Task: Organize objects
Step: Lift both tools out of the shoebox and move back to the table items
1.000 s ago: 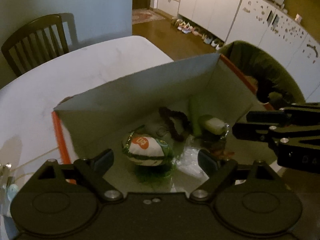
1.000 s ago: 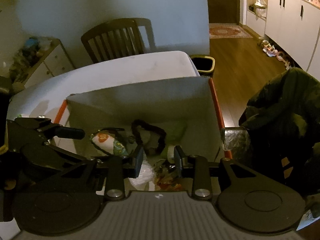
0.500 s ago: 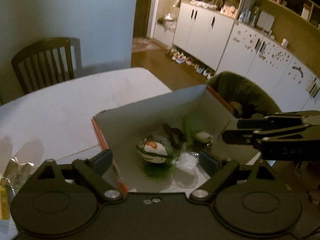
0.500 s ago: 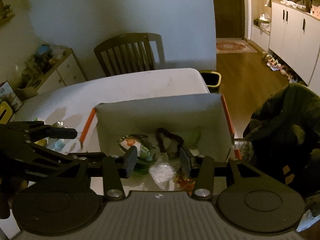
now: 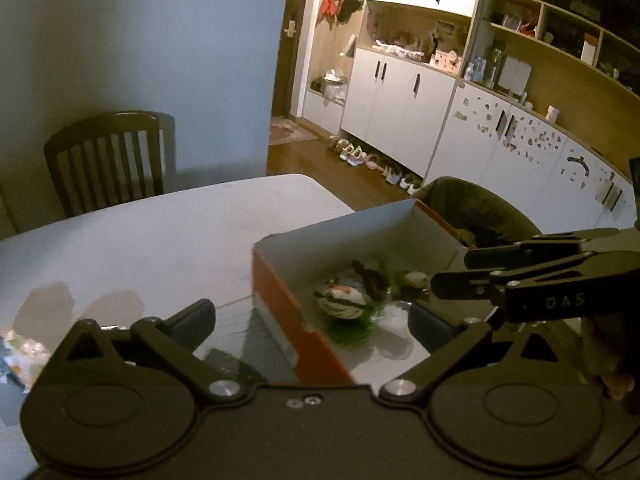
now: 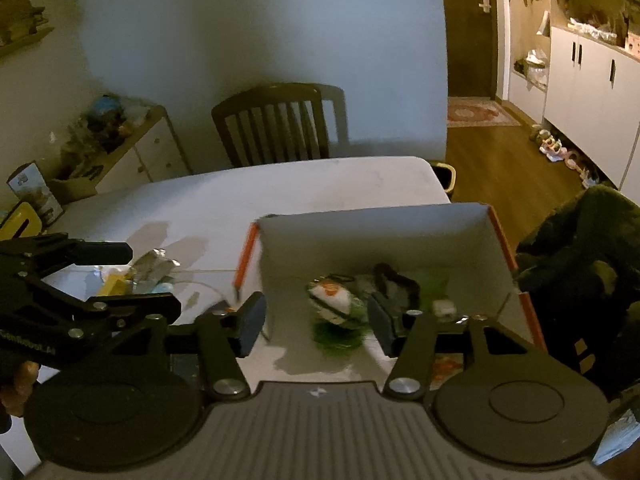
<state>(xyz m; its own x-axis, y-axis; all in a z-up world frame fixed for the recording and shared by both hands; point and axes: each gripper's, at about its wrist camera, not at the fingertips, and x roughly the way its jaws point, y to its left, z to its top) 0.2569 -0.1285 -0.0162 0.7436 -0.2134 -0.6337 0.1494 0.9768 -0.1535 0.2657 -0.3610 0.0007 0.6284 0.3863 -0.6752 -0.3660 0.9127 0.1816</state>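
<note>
Left gripper (image 5: 310,318) wide and empty at lower centre, right gripper (image 6: 316,320) wide too — box (image 6: 376,232) mid-frame on table (image 6: 280,188), packet (image 6: 334,304) inside, wrappers (image 6: 132,276) at left.

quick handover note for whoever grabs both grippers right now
Left gripper: open, empty, above the box's near left corner.
Right gripper: open, empty, over the box's near edge.
Done: a snack packet, a dark band and some small bits lie inside the box.
Left: a pile of wrappers on the table, left of the box, not yet boxed.
</note>
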